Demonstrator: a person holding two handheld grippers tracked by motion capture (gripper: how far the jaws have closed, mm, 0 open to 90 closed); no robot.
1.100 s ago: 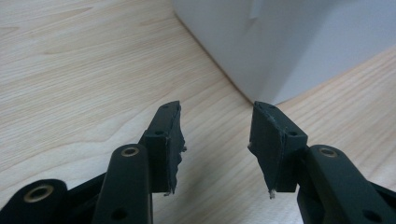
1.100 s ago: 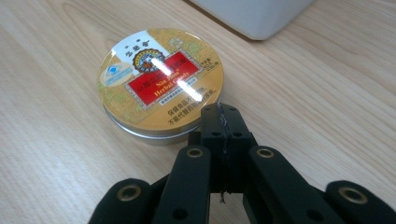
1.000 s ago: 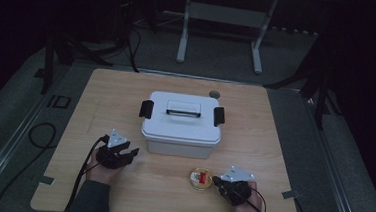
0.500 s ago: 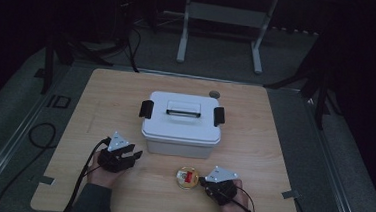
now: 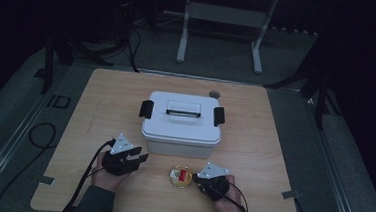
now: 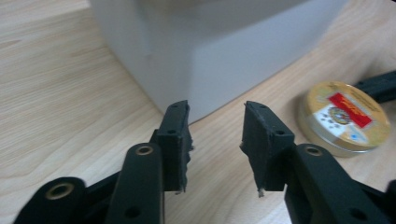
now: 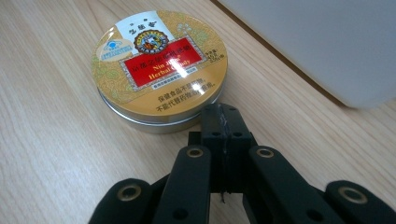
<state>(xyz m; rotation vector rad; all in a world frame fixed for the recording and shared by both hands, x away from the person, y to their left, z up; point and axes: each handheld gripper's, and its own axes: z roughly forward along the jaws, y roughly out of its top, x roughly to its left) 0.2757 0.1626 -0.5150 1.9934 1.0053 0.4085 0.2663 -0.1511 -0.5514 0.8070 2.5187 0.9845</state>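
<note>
Wooden desk, dim room: a round tin (image 5: 181, 176) is nudged leftward beside the white box (image 5: 182, 123).
The right gripper (image 7: 223, 122), jaws pressed together, is set against the tin's rim; pushing is best kept low and centred. The left gripper (image 6: 215, 140), jaws closing and empty, is held nearby.

The white box (image 6: 219, 51) (blurred, close up) is cut off by the top edge.

Round tin (image 7: 159, 70): shallow, gold-coloured, silver side wall, lid on; top bearing a red label panel with white lettering and an emblem. Lying flat, lid up, on the wooden table, sitting at six o'clock from the white box, near its front wall, not touching
</note>
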